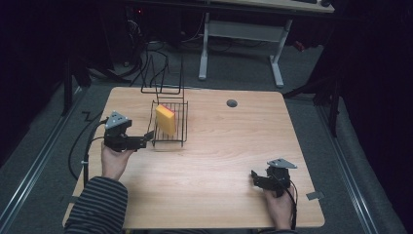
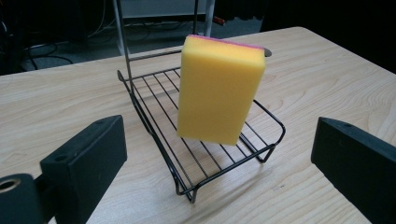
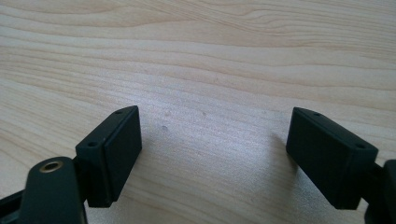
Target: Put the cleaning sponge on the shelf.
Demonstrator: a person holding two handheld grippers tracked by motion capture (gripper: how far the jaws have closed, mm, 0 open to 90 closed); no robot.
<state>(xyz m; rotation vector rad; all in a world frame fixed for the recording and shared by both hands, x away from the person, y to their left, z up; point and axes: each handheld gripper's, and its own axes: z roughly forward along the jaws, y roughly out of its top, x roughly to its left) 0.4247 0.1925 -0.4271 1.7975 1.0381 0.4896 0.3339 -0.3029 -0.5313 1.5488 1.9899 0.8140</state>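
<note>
A yellow sponge (image 1: 166, 119) with a pink top layer stands on edge, tilted, in a black wire rack (image 1: 181, 127) on the wooden table (image 1: 229, 146). My left gripper (image 1: 149, 136) sits just left of the rack, pointing at it, jaws open and empty. From the left gripper view the sponge (image 2: 219, 88) rises from the rack (image 2: 159, 126) a short way beyond my left gripper (image 2: 219, 172). My right gripper (image 1: 254, 176) rests near the table's front right, open over bare wood, seen close in the right gripper view (image 3: 215, 156).
The rack has a tall wire back frame (image 1: 163, 73). A grey cable grommet (image 1: 232, 103) sits in the table's far right part. Beyond the table stand a white desk frame (image 1: 241, 46) and floor cables. A small grey tag (image 1: 315, 195) lies at the table's right front edge.
</note>
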